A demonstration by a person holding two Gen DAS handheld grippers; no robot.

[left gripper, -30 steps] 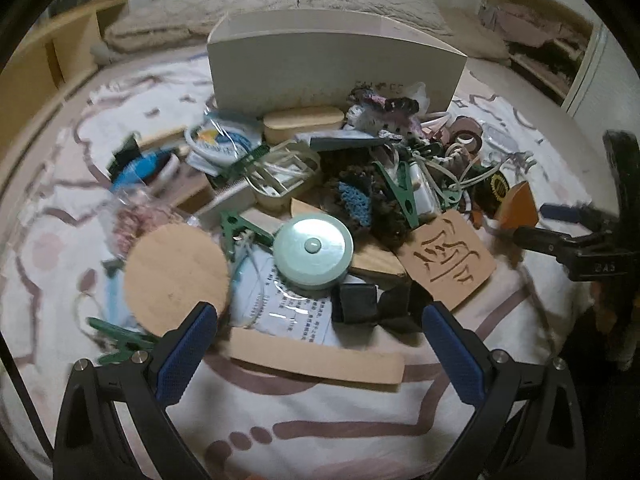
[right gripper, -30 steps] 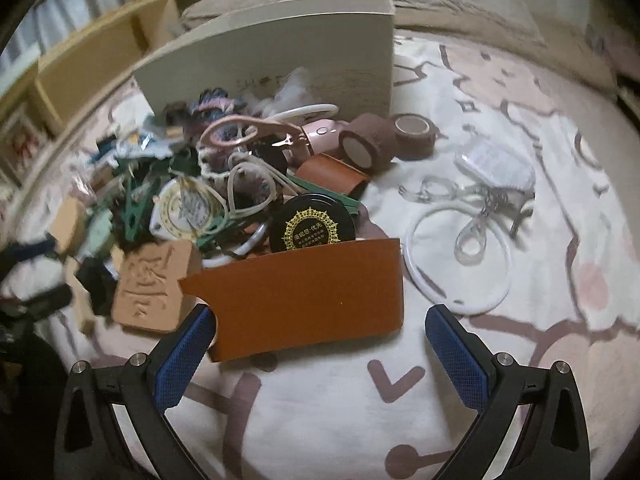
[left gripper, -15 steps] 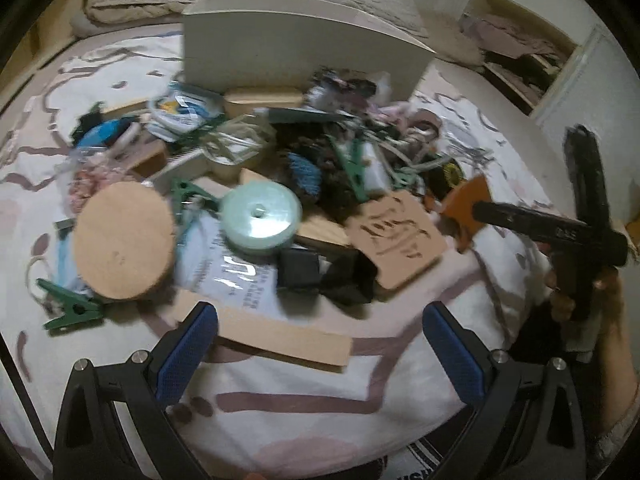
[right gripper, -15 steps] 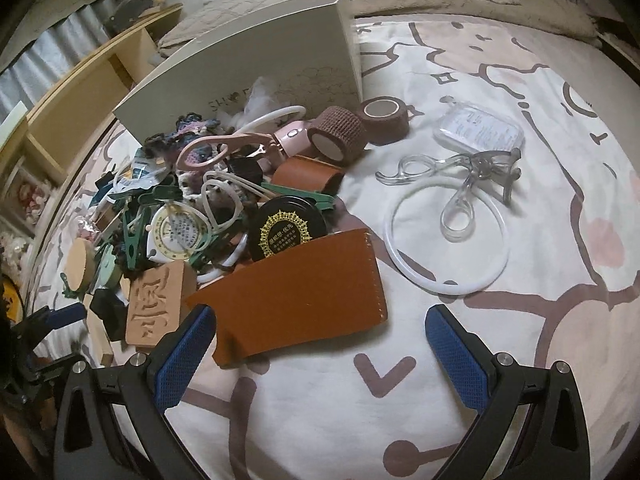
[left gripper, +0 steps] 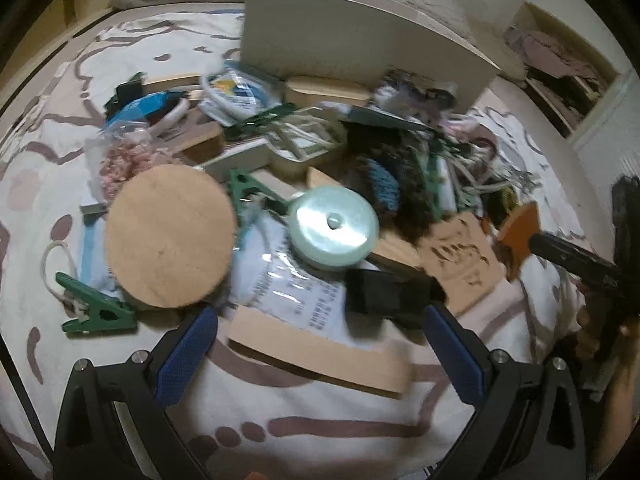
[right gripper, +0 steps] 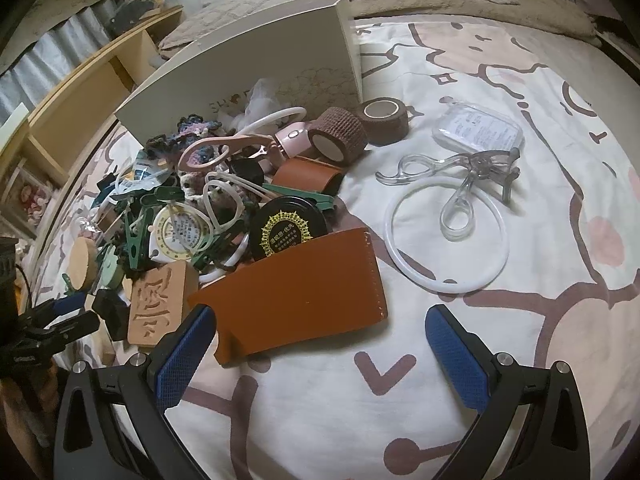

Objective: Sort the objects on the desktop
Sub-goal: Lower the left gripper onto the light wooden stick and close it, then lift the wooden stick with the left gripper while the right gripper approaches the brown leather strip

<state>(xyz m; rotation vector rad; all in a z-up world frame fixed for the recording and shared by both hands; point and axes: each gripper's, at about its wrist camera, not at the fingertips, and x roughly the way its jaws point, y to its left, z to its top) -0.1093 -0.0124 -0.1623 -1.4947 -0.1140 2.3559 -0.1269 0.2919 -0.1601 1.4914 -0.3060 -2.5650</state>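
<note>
The left tool (left gripper: 320,354) is spread wide and holds nothing, hanging low over the near edge of the clutter. Directly between its blue pads lies a flat wooden strip (left gripper: 320,350) on the patterned bedsheet (left gripper: 340,428). Just beyond sits printed paper in a clear sleeve (left gripper: 296,284), with a black binder clip (left gripper: 384,294) to its right. Farther out are a round cork coaster (left gripper: 170,236), a pale green round tin (left gripper: 334,226) and a carved wooden stamp block (left gripper: 460,258). A green clothespin (left gripper: 94,308) lies at the left edge of the pile.

The right tool (right gripper: 320,354) is equally wide apart and empty. A brown leather sleeve (right gripper: 296,300) lies just ahead, its near left corner close by the left pad. Behind it is a black round tin with gold print (right gripper: 286,228), then two rolls of brown bandage wrap (right gripper: 340,138). Apart to the right lie a white ring (right gripper: 446,234), a clear eyelash curler (right gripper: 464,178) and a clear plastic case (right gripper: 478,132). A white box (right gripper: 248,68) stands at the back of the heap.
</note>
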